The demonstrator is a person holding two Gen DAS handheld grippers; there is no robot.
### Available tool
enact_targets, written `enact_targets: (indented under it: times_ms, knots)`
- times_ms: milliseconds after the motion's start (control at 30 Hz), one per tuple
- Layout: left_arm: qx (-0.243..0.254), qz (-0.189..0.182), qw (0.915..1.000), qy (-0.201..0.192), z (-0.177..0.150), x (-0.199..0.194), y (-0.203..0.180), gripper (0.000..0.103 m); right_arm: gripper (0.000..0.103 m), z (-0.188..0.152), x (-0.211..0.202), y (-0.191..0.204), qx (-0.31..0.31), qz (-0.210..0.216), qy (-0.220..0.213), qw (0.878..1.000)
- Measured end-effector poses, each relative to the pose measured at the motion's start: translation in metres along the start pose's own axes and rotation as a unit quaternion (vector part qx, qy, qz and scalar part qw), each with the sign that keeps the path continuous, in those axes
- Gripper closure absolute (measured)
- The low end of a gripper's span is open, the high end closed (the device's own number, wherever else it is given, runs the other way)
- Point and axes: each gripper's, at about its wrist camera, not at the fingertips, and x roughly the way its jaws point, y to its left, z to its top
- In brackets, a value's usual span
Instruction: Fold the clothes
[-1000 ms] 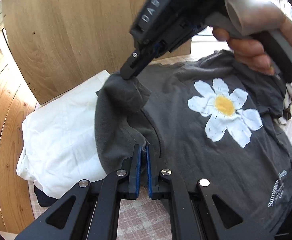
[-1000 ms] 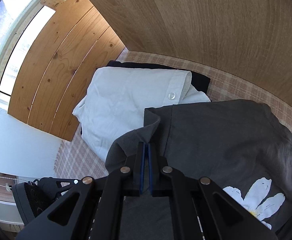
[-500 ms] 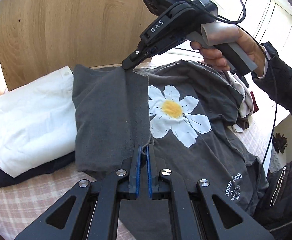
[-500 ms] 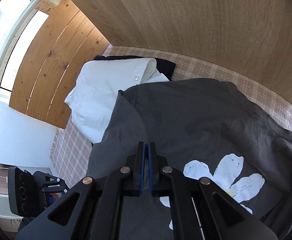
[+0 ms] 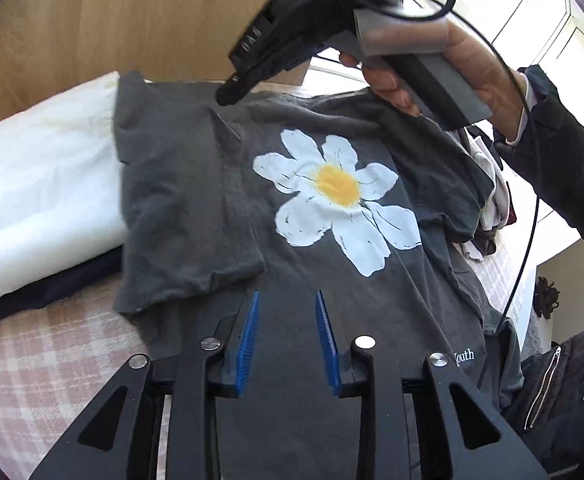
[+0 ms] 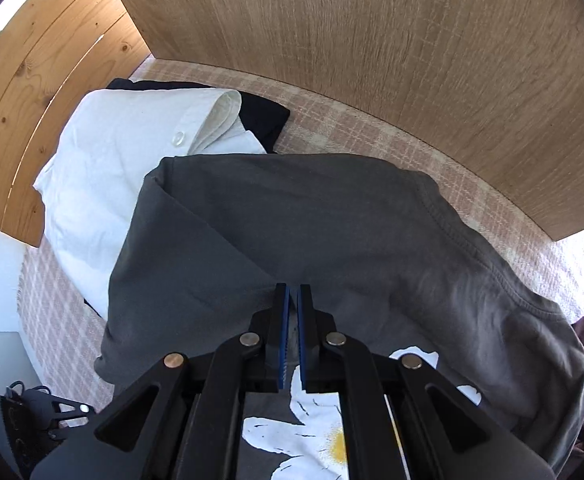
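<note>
A dark grey T-shirt (image 5: 180, 200) with a white daisy print (image 5: 331, 196) lies on the plaid cover, its left side and sleeve folded over onto the front. My left gripper (image 5: 287, 296) hovers over the shirt's lower front; its jaws are opening and no cloth is pinched between the blue pads (image 5: 248, 340). At the far end of the fold a hand holds my right gripper (image 5: 228, 96), its tip down on the cloth. In the right wrist view the right gripper (image 6: 293, 292) is shut, with grey T-shirt (image 6: 292, 220) fabric caught between its pads.
A folded white shirt (image 5: 40, 184) sits on a dark garment (image 5: 52, 284) just left of the T-shirt. The pink plaid cover (image 5: 52, 360) ends at a wooden panel (image 6: 371, 40) behind. More clothes (image 5: 491, 208) are heaped at the right, next to a dark jacket (image 5: 563, 380).
The shirt's left side has been laid over onto its front. My left gripper let go of the hem and its jaws parted. My right gripper sank lower, still shut on the cloth.
</note>
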Motion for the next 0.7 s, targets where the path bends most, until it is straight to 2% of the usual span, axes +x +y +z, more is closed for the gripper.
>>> enact_targets:
  times_ms: [100,167,233,267,333,500,700]
  knots:
    - [-0.008,0.052,0.9985,-0.016,-0.004,-0.026,0.021,0.067,0.096,0.001,-0.016,-0.005,0.002,0.002,-0.036,0.999]
    - [-0.027,0.064,0.9975,-0.015,-0.002,-0.028,0.039,0.067,0.093,0.004,-0.024,-0.003,-0.003,0.02,-0.051,0.998]
    - [-0.036,0.067,0.9971,-0.006,0.001,-0.019,0.052,0.067,0.091,0.011,-0.028,0.003,-0.008,0.047,-0.056,0.997]
    - [-0.039,0.07,0.9968,-0.001,0.003,-0.014,0.058,0.067,0.086,0.015,-0.029,0.006,-0.007,0.062,-0.054,0.997]
    - [-0.016,0.092,0.9956,0.011,0.003,0.0,0.057,0.067,0.08,0.023,-0.03,0.013,0.0,0.084,-0.054,0.995]
    - [0.011,0.094,0.9952,0.026,0.002,0.018,0.051,0.067,0.08,0.045,-0.023,0.043,-0.004,0.087,-0.05,0.995]
    - [0.03,0.093,0.9951,0.012,0.003,0.018,0.045,0.069,0.079,0.056,0.005,0.072,-0.026,0.061,-0.006,0.998]
